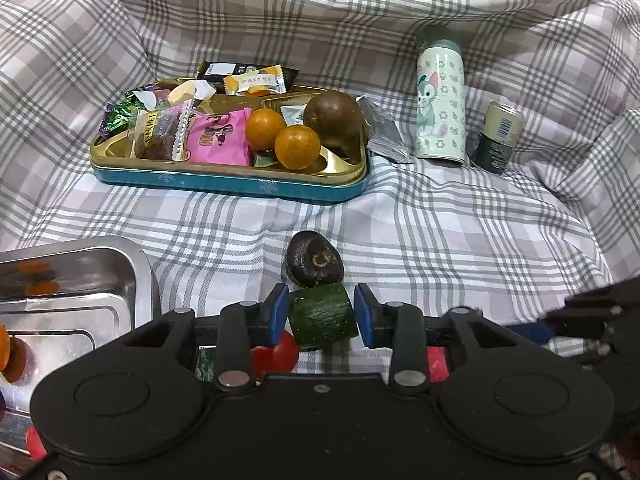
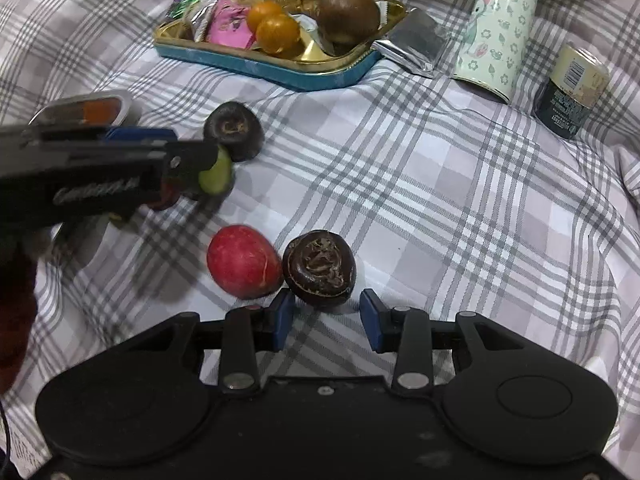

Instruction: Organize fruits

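Observation:
My left gripper [image 1: 321, 312] holds a green cucumber chunk [image 1: 322, 314] between its blue pads, just above the cloth; it shows from the side in the right wrist view [image 2: 216, 170]. A dark brown water chestnut [image 1: 314, 258] lies just beyond it. A red fruit [image 1: 274, 354] lies under the left fingers. My right gripper [image 2: 326, 320] is open, with a second dark water chestnut [image 2: 319, 267] just ahead between the pads and a red fruit [image 2: 243, 262] to its left. Two oranges [image 1: 282, 136] and a brown fruit [image 1: 334, 118] sit in the snack tin [image 1: 228, 182].
A steel tray [image 1: 76, 304] holding orange pieces lies at the near left. Snack packets fill the tin. A foil packet [image 1: 382, 130], a cat-print bottle [image 1: 440, 104] and a dark can [image 1: 498, 138] stand at the right. Plaid cloth rises in folds all around.

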Demonstrator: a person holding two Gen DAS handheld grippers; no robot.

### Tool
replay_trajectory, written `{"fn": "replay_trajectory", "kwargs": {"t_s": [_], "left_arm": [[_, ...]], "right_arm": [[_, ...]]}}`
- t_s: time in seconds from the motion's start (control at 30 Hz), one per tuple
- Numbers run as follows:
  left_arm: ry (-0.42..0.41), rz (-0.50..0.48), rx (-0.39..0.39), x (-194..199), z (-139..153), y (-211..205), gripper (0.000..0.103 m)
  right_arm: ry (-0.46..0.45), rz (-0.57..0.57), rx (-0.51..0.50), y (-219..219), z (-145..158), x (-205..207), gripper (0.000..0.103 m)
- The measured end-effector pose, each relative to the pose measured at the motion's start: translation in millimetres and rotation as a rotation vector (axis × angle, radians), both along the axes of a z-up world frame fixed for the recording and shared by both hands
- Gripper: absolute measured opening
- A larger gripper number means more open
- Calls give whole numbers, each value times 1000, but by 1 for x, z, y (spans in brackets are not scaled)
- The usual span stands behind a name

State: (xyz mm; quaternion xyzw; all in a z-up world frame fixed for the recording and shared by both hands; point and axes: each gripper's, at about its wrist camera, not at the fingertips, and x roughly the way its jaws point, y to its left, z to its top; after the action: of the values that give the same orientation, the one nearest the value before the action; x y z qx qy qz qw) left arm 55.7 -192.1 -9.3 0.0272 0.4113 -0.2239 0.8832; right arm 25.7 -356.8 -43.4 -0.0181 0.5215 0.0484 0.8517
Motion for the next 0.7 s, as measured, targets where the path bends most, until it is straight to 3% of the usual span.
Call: {"fn": "replay_trajectory", "kwargs": {"t_s": [0.5,0.7], "left_arm": [[-7,-11,0,-12,1,-1,46],[-8,-19,19,-15,-2,-6,48]], "right_arm": [[-44,-11,-12,2,-1,7,38],[-60,-96,10,-17,5,8,38]]}}
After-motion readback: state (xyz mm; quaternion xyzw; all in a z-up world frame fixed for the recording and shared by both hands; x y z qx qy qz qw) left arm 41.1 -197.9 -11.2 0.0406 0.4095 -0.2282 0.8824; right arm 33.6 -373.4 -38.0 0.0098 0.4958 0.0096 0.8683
